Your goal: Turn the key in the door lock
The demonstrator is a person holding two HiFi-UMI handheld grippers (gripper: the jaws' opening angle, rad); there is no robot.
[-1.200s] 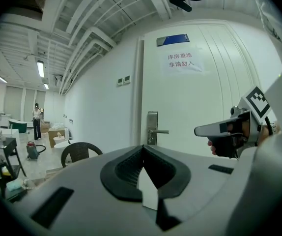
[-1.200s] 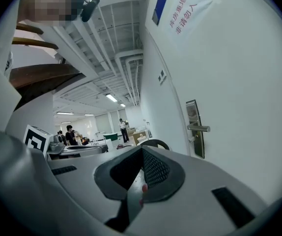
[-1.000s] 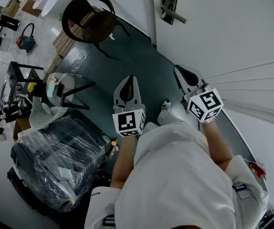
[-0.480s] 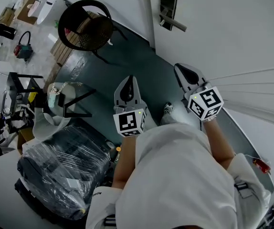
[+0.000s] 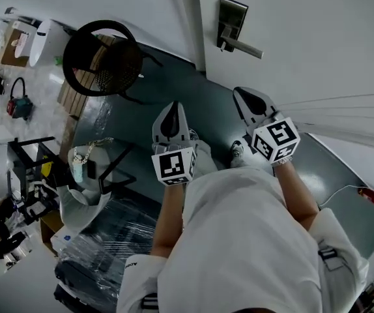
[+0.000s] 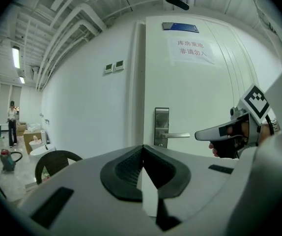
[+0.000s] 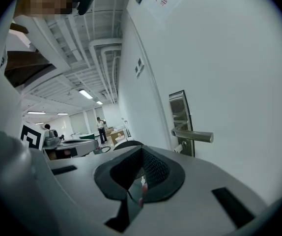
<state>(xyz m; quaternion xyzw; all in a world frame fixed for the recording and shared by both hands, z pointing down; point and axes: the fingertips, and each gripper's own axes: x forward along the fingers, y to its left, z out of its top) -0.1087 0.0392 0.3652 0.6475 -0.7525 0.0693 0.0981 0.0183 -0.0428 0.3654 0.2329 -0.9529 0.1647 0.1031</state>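
A steel lock plate (image 5: 231, 19) with a lever handle (image 5: 244, 47) sits on the white door (image 5: 317, 38), ahead of both grippers. My left gripper (image 5: 171, 109) is shut and empty, held over the dark floor short of the door. My right gripper (image 5: 241, 96) is also shut and empty, just below the handle in the head view and apart from it. The right gripper view shows the plate (image 7: 179, 113), the handle (image 7: 194, 135) and a small pale piece (image 7: 179, 148) under the lever, too small to tell if it is the key. The left gripper view shows the plate (image 6: 161, 124) and the right gripper (image 6: 214, 132).
A black round chair (image 5: 99, 54) stands left of the door frame. A small round table (image 5: 86, 158) and a plastic-wrapped bundle (image 5: 102, 259) lie at the left. A red item on a cable (image 5: 369, 194) lies on the floor at the right. A paper notice (image 6: 190, 50) hangs on the door.
Both grippers and the person have moved toward the door, so the lock plate and handle now sit closer above the jaws. Both grippers stayed shut.
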